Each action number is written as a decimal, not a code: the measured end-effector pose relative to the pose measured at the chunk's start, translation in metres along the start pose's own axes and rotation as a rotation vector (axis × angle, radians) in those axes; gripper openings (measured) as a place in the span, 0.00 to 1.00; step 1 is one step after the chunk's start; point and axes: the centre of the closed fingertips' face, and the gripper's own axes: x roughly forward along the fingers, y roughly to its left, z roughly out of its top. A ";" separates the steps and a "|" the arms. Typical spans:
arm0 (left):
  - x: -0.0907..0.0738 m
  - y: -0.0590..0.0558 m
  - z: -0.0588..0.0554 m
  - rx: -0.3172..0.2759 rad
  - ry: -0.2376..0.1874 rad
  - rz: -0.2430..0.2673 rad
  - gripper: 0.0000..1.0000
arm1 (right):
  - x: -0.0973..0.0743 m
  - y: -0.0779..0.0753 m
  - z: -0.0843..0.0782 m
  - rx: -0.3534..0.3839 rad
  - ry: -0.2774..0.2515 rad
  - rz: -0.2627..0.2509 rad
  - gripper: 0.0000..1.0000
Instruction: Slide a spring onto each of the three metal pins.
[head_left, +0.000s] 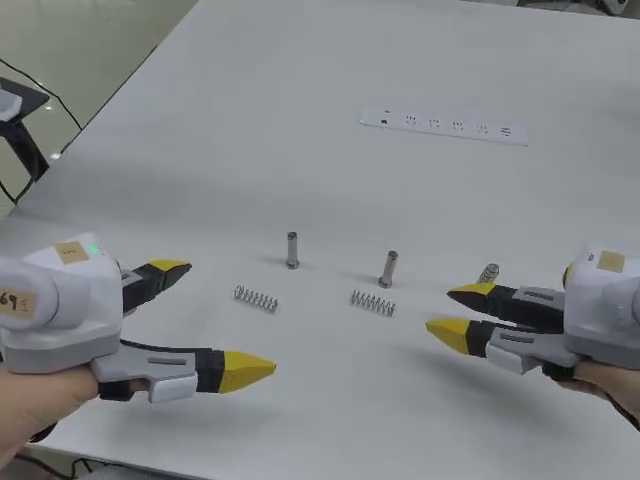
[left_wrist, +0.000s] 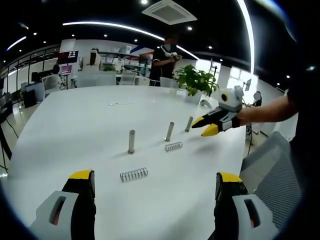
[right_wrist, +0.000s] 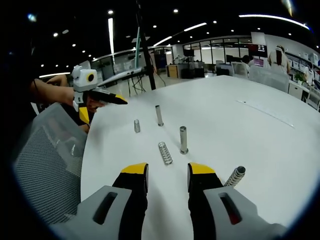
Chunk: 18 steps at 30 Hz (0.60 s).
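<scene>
Springs (head_left: 256, 298), two, flat, axes 9-to-3; pins (head_left: 292, 250) upright. Right gripper view: third pin (right_wrist: 235, 176), spring-clad, tilted toward 1 o'clock. Left gripper (head_left: 225, 318) jaws wide, right gripper (head_left: 440, 310) jaws narrowly apart.

Mid-table the left pin (head_left: 292, 250) and middle pin (head_left: 388, 268) stand upright; open tabletop (head_left: 250, 120) lies beyond, up to the far power strip (head_left: 443, 126)
</scene>
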 end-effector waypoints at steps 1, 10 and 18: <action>0.000 0.000 0.000 0.001 0.000 0.001 0.98 | 0.002 0.001 0.002 -0.004 -0.002 0.004 0.30; 0.000 -0.001 0.001 0.003 0.001 -0.004 0.98 | 0.023 0.010 0.014 -0.034 0.000 0.048 0.28; 0.001 -0.003 0.001 0.004 0.002 -0.009 0.98 | 0.042 0.018 0.020 -0.056 0.011 0.076 0.26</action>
